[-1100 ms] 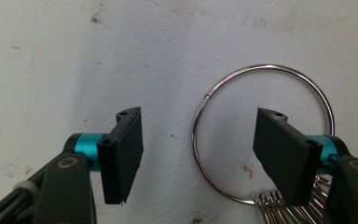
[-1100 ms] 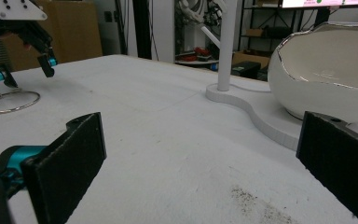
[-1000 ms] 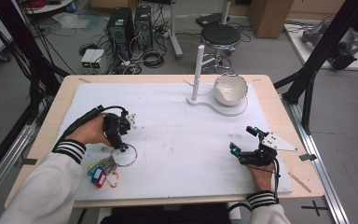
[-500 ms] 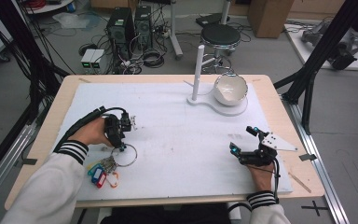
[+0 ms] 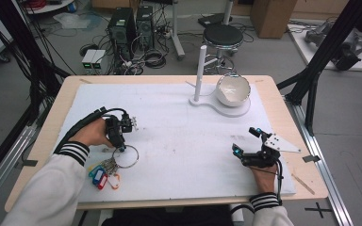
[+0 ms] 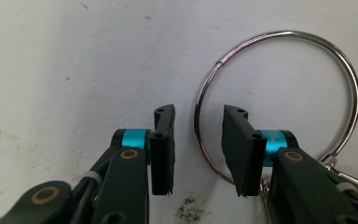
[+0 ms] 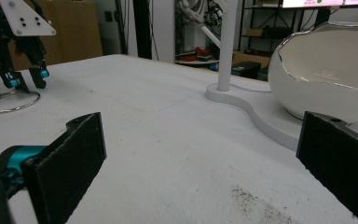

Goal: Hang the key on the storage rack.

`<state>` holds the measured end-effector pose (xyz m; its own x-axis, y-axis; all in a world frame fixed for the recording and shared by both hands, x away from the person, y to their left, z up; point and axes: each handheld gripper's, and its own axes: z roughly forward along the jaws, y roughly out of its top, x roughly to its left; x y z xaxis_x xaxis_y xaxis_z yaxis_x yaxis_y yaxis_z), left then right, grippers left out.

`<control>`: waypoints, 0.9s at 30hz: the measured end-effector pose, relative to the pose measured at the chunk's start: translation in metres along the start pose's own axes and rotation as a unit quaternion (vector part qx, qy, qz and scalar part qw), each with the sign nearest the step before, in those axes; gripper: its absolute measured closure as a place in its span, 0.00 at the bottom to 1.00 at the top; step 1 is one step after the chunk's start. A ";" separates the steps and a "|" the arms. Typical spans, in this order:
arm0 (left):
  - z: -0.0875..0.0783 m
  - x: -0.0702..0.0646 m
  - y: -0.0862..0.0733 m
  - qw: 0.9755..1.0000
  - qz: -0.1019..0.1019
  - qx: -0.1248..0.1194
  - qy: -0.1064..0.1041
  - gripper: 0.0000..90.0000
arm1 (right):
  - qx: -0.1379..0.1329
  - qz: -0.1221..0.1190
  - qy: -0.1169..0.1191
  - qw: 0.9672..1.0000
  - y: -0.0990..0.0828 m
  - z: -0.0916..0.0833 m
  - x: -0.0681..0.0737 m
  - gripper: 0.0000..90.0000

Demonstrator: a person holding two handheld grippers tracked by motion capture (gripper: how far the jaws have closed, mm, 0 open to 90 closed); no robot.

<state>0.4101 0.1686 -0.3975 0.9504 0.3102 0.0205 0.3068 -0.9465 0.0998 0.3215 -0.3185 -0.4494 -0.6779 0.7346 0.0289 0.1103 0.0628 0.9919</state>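
Note:
A large silver key ring (image 5: 126, 157) (image 6: 279, 33) lies flat on the white mat, with keys and coloured tags (image 5: 102, 175) bunched at its near left. My left gripper (image 5: 121, 149) (image 6: 198, 114) points down at the ring's left edge. Its jaws have just been closing. One jaw stands inside the ring and one outside, with the wire in the gap between them and touching neither pad. My right gripper (image 5: 245, 140) (image 7: 203, 126) rests on the mat at the right, open wide with nothing between its jaws.
A white bowl (image 5: 233, 89) (image 7: 326, 70) sits on a white stand base with an upright post (image 5: 200, 70) (image 7: 227, 42) at the back right. The mat (image 5: 184, 127) covers most of the wooden table. A stool and computer gear stand beyond the far edge.
The left gripper's jaws look narrower around the ring's edge than a second ago. Both hands and the ring have stayed where they were.

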 end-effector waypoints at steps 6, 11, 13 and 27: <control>0.002 0.001 0.000 1.000 -0.005 0.013 -0.001 0.77 | 0.000 0.000 0.000 1.000 0.000 0.000 0.000 0.01; 0.003 0.001 0.001 1.000 -0.013 0.018 -0.001 0.80 | 0.000 0.000 0.000 1.000 0.000 0.000 0.000 0.01; 0.003 0.001 0.001 1.000 -0.018 0.020 -0.002 0.81 | 0.000 0.000 0.000 1.000 0.000 0.000 0.000 0.01; 0.005 0.000 0.002 0.999 -0.039 0.034 -0.005 0.93 | 0.000 0.000 0.000 1.000 0.000 0.000 0.000 0.01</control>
<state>0.4111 0.1660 -0.4024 0.9240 0.3823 0.0061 0.3819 -0.9236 0.0332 0.3215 -0.3185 -0.4494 -0.6776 0.7348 0.0291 0.1103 0.0624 0.9919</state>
